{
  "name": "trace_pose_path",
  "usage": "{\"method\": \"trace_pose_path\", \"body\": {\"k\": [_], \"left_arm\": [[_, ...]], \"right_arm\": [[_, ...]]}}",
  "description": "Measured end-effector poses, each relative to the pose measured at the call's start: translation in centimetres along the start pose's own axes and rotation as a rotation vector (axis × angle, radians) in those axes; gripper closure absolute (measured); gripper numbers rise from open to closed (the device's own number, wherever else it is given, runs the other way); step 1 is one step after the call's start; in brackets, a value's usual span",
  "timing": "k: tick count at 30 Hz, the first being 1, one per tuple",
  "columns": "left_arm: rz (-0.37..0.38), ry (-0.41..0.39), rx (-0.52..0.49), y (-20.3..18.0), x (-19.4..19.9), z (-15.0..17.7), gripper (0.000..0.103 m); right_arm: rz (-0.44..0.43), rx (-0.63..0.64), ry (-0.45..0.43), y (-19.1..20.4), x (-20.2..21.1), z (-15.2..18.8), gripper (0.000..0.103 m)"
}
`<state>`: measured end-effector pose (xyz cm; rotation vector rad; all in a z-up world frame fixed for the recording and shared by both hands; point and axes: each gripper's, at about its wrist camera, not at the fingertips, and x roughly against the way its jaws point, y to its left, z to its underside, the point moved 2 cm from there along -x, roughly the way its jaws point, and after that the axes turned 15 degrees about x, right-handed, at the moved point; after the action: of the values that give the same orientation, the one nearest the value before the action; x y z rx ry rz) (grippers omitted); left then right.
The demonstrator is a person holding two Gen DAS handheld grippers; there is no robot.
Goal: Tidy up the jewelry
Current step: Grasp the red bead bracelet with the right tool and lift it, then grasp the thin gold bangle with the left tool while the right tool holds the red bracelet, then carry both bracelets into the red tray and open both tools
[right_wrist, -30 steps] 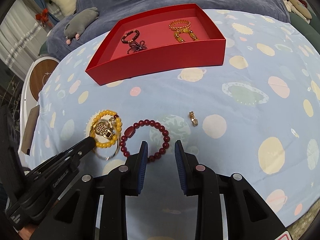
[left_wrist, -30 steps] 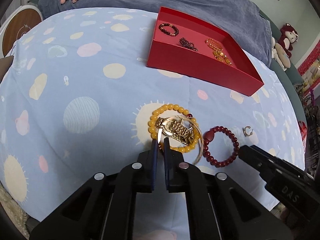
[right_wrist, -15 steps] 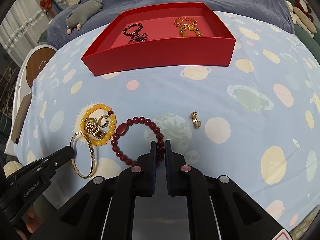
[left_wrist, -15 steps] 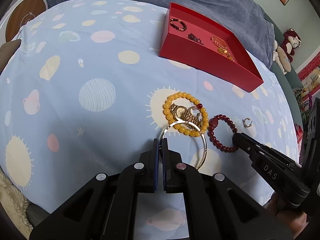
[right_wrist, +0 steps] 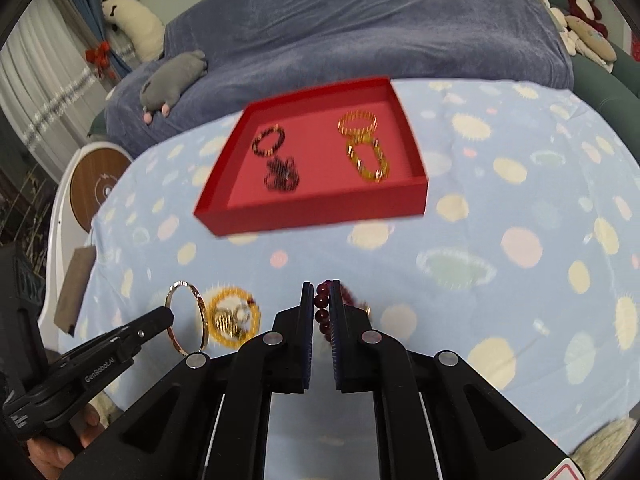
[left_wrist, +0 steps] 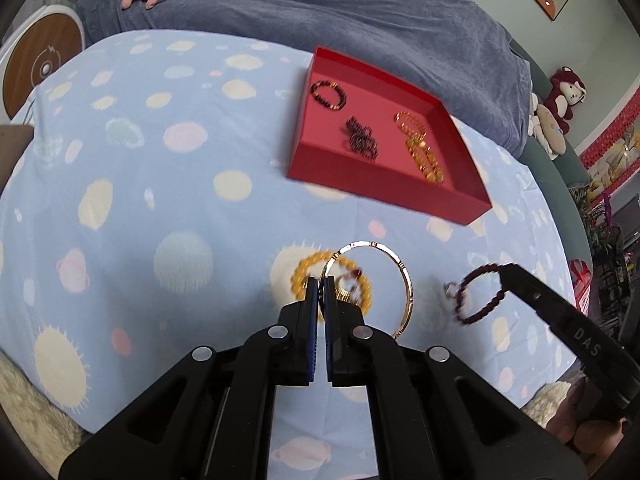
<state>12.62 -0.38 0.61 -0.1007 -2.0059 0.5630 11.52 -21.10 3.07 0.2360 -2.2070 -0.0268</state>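
My left gripper [left_wrist: 322, 282] is shut on a thin gold bangle [left_wrist: 404, 276] and holds it up above the bedspread; the bangle also shows in the right wrist view [right_wrist: 202, 312]. My right gripper [right_wrist: 321, 294] is shut on a dark red bead bracelet [right_wrist: 322, 314], lifted too; it also shows in the left wrist view [left_wrist: 478, 292]. A yellow bead bracelet [left_wrist: 306, 272] with a gold watch inside it lies on the cloth below. A red tray [left_wrist: 380, 184] farther back holds dark bead bracelets [left_wrist: 328, 94] and gold bracelets [left_wrist: 420, 148].
A small gold ring [left_wrist: 450, 290] lies on the blue planet-print bedspread [left_wrist: 160, 184] near the red bracelet. A grey blanket [left_wrist: 320, 8] with plush toys lies behind the tray. A round wooden stool [left_wrist: 40, 64] stands at the far left.
Both grippers have lifted their pieces off the cloth: the left one raised the gold bangle, the right one raised the red bead bracelet. The tray now looks closer and more from above.
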Motion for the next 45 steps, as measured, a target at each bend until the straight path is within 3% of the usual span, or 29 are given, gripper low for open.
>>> {"method": "trace_pose_path", "body": {"k": [10, 17, 23, 27, 28, 30, 31, 39, 45], "left_arm": [[0.036, -0.08, -0.053, -5.1, -1.0, -7.1, 0.1], [-0.005, -0.079, -0.05, -6.3, -4.9, -10.6, 0.1], [-0.058, -0.028, -0.052, -6.0, -8.2, -10.6, 0.099], [-0.066, -0.039, -0.037, -5.6, -8.6, -10.4, 0.095], [-0.07, -0.039, -0.037, -5.5, -8.6, -10.4, 0.092], [-0.092, -0.062, -0.035, -5.3, -8.3, -10.2, 0.065], [-0.098, -0.082, -0.027, -5.1, -7.9, -10.1, 0.061], [-0.065, -0.085, 0.008, -3.2, -5.0, -7.4, 0.061], [-0.073, -0.053, 0.029, -0.9, -3.2, -4.2, 0.061]], "right_arm": [[0.016, 0.01, -0.105, -2.3, -0.9, -8.1, 0.095], [-0.008, -0.02, -0.099, -2.8, -4.7, -11.3, 0.095], [-0.011, -0.014, -0.021, -2.8, -8.7, -10.2, 0.095], [0.011, -0.024, 0.002, -3.3, -9.5, -8.9, 0.091], [0.016, -0.026, 0.005, -3.5, -9.5, -8.7, 0.09], [0.024, -0.031, 0.003, -3.8, -9.1, -8.1, 0.09], [0.024, -0.034, 0.0, -4.0, -8.8, -7.9, 0.09], [0.025, -0.04, -0.023, -3.9, -5.9, -5.4, 0.084], [0.013, -0.04, 0.009, -2.8, -4.5, -2.2, 0.084]]}}
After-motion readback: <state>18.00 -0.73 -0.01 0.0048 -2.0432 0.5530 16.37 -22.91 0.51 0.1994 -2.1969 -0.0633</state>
